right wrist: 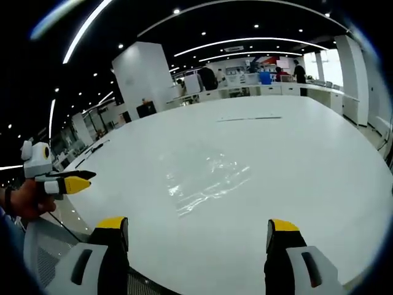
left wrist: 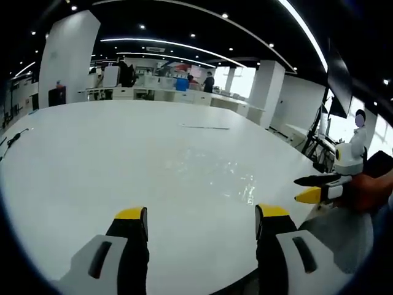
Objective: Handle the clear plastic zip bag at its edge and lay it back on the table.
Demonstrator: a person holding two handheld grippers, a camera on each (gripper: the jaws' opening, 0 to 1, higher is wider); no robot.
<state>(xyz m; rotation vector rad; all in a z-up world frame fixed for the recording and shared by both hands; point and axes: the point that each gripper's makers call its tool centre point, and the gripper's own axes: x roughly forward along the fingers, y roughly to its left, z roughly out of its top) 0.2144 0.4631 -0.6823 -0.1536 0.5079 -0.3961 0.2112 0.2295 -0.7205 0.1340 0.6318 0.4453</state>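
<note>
The clear plastic zip bag (left wrist: 212,169) lies flat on the white table (left wrist: 92,153), visible mostly as crinkled glints. In the right gripper view the bag (right wrist: 206,178) rests a little beyond the jaws. My left gripper (left wrist: 201,221) is open, its yellow-tipped jaws wide apart just short of the bag, nothing between them. My right gripper (right wrist: 198,235) is open too, held over the table's near edge, empty. The right gripper (left wrist: 316,187) also enters the left gripper view at the right edge, held by a hand. The left gripper (right wrist: 64,181) appears at the left of the right gripper view.
A thin strip (left wrist: 206,127) lies farther back on the table. A dark cable (left wrist: 13,140) sits at the table's left edge. A grey chair (right wrist: 43,258) stands below the near edge. Desks, pillars and people stand in the background.
</note>
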